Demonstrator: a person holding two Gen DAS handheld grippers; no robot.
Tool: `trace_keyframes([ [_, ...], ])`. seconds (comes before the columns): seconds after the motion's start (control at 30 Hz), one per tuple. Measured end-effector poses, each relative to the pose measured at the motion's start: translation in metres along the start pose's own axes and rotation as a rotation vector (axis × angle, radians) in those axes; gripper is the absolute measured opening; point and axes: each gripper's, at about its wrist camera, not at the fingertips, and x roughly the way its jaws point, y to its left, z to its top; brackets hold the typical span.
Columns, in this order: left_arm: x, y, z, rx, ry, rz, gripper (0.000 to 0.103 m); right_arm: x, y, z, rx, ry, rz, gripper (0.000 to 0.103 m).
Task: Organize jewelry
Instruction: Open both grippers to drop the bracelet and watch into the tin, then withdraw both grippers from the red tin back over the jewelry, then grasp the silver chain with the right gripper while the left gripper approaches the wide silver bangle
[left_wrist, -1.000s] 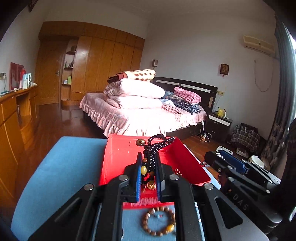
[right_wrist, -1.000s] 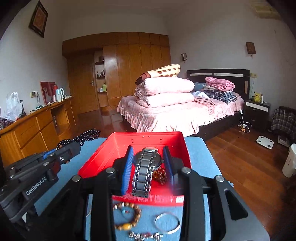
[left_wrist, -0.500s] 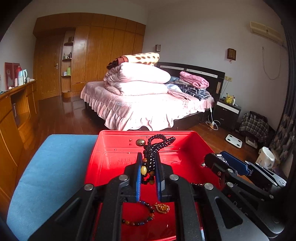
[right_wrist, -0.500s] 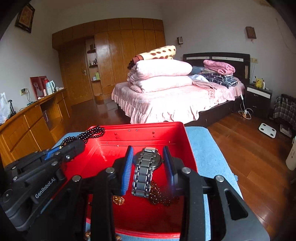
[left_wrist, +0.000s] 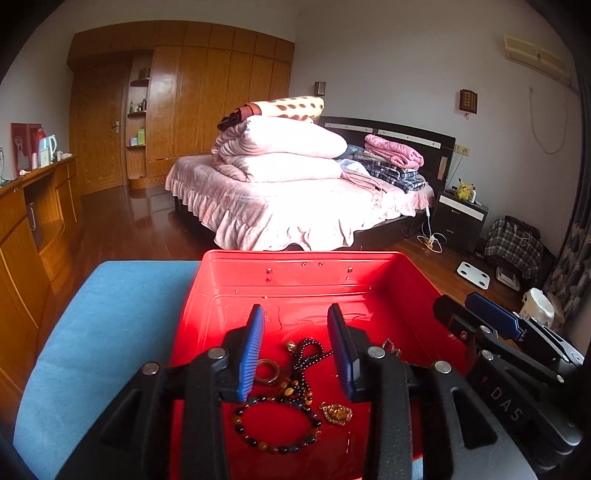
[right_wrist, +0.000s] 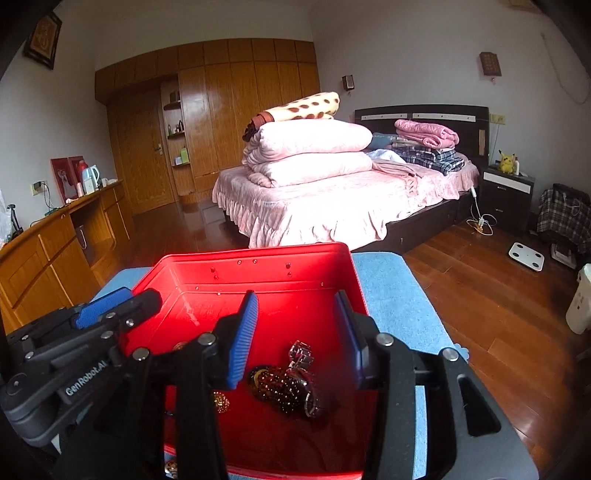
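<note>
A red open box (left_wrist: 295, 267) (right_wrist: 251, 267) stands on a blue cloth-covered surface (left_wrist: 110, 314). My left gripper (left_wrist: 295, 308) hangs over the box, jaws opening, with nothing pressed between the blue pads. Below it lie a black bead necklace (left_wrist: 308, 354), a multicoloured bead bracelet (left_wrist: 277, 424), a brown ring (left_wrist: 266, 371) and a gold pendant (left_wrist: 336, 413). My right gripper (right_wrist: 296, 297) is also over the box, jaws opening and empty. A metal watch (right_wrist: 301, 356) lies under it on a dark beaded piece (right_wrist: 280, 387). Each gripper shows at the other view's edge.
The blue surface (right_wrist: 391, 295) ends just beyond the box, with wooden floor (right_wrist: 480, 295) below to the right. A bed with folded quilts (left_wrist: 288, 177) stands beyond, a wooden desk (left_wrist: 33, 221) on the left and a nightstand (right_wrist: 508, 195) on the right.
Both grippers moved forward and down over the red box, then opened. The black bead necklace fell from the left gripper and the watch from the right; both now lie in the box.
</note>
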Motion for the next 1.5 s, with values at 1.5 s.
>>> trace_keyframes([
  [1.5,-0.147,0.020,-0.140,-0.038,0.031,0.067,0.046,-0.111,0.039,-0.131,-0.036,0.246,-0.025,0.040],
])
